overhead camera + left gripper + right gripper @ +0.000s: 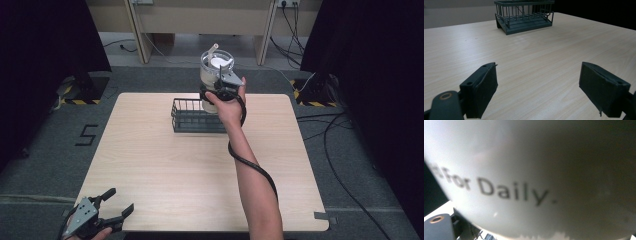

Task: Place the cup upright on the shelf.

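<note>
A white cup (216, 70) with a clear domed lid and a straw is held up over the far side of a dark wire basket (192, 120). My right gripper (220, 90) is shut on the cup's lower body, with the hand behind it. In the right gripper view the cup's wall (524, 170) sits very close, printed "For Daily.", and hides the jaws. My left gripper (121, 199) rests at the table's near left corner, open and holding nothing. The left gripper view looks between its spread jaws (542, 87) across bare wood to the basket (524, 15).
The light wooden table (175, 175) has its edges all round on grey carpet. Black curtains (45, 40) stand at both sides. Cables (340, 150) lie on the floor to the right. A bench with legs (140, 35) stands behind the table.
</note>
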Available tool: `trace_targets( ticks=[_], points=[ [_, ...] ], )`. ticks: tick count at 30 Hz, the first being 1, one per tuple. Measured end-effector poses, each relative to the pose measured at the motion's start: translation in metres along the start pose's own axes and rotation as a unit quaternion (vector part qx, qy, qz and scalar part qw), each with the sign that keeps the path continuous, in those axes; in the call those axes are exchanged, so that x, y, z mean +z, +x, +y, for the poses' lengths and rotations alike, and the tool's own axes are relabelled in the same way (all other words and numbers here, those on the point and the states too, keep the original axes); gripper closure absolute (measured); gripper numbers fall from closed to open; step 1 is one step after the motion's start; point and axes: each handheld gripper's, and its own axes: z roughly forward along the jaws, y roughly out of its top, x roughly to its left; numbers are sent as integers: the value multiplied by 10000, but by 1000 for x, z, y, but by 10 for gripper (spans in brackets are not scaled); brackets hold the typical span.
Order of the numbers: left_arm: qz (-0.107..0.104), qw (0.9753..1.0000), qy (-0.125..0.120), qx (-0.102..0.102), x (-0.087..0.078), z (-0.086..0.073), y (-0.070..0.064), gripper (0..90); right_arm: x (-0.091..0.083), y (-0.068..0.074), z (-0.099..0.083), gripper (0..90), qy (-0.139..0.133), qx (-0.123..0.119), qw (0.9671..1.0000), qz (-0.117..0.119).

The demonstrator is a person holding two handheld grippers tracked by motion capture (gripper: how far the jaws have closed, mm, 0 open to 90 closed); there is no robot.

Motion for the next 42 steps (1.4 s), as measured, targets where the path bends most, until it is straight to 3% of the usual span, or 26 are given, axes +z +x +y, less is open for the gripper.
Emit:
trace_targets(
  ticks=[22,42],
  points=[
    [-27,10000,-3,-16,0,0,0,144,32,6,-17,98,253,24,9996,-84],
    [-28,10000,-29,-34,-1,0,0,144,49,7,-51,97,621,5,9980,-153]
  ],
)
